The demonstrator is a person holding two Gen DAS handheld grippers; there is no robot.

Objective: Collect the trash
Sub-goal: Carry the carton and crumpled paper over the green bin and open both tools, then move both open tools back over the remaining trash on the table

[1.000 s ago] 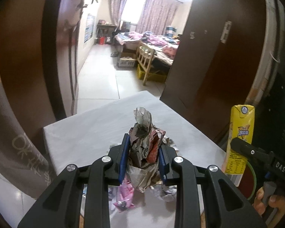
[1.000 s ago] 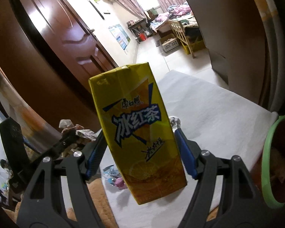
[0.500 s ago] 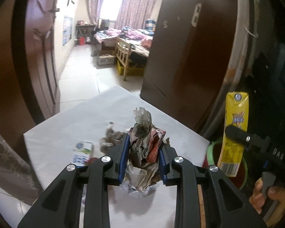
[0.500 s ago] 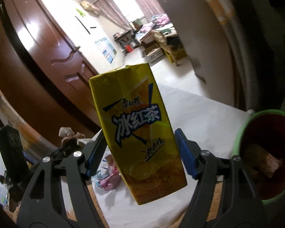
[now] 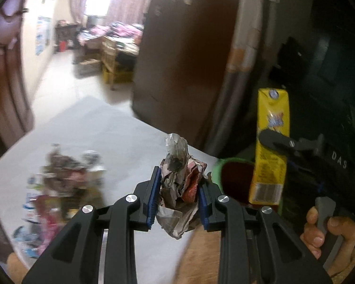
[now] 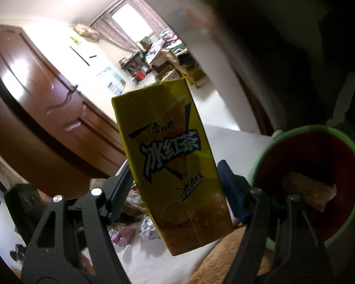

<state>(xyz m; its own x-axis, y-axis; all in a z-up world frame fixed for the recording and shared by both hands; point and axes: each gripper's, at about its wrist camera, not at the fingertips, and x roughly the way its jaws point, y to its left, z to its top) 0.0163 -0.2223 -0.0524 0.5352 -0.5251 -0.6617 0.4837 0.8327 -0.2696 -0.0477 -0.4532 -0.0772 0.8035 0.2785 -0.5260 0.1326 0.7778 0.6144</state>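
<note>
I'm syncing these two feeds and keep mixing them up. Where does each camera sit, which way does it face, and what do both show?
Left wrist: sits on the left gripper, looking down its fingers at crumpled wrapper trash it grips; a bare hand shows lower right.
Right wrist: sits on the right gripper, facing the yellow iced-tea carton it holds; no body visible.
Shared: carton, green-rimmed red bin, white-covered table.
</note>
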